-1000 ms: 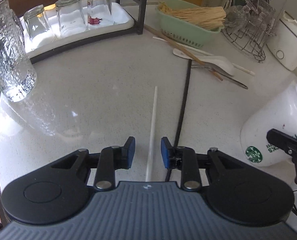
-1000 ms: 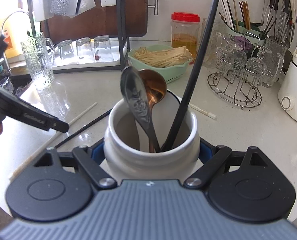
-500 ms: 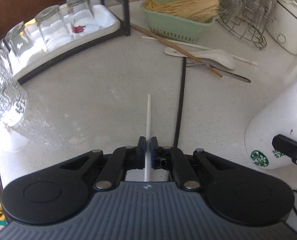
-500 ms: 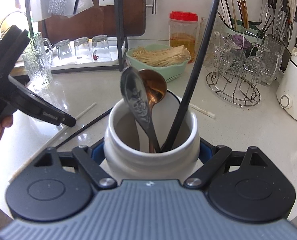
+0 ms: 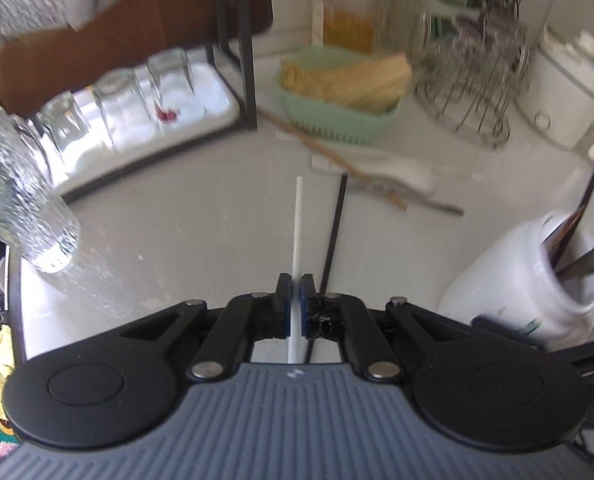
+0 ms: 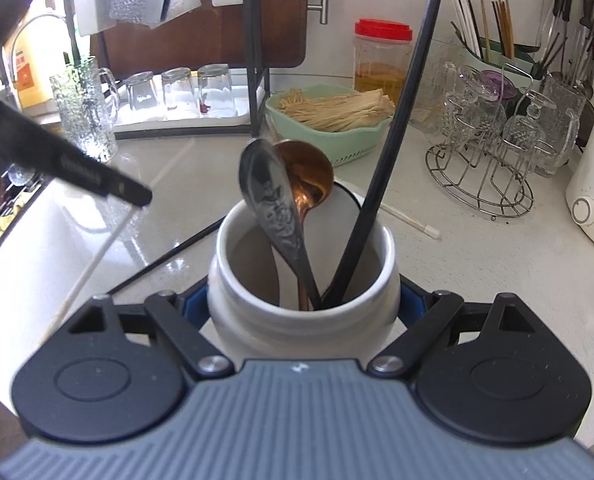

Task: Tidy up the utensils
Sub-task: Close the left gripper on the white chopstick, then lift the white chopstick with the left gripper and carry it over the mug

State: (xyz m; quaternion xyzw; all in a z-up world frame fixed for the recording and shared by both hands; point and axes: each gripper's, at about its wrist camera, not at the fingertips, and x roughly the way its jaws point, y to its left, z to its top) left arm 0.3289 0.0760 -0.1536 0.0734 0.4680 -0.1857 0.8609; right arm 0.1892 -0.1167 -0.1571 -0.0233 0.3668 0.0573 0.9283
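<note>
Inside white jar [image 6: 303, 312], right view only, two spoons [image 6: 285, 200]

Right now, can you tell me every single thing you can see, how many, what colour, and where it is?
white chopstick: one, white, pinched in left gripper
black chopstick: one, black, lying on counter
jar: one, white, between right gripper's fingers; holds silver spoon, copper spoon, black stick
basket: one, green, full of tan sticks
upturned glasses: three, clear, on white tray
wire rack: one, metal, right side
left gripper: black, shut
right gripper: black, clamping jar
</note>
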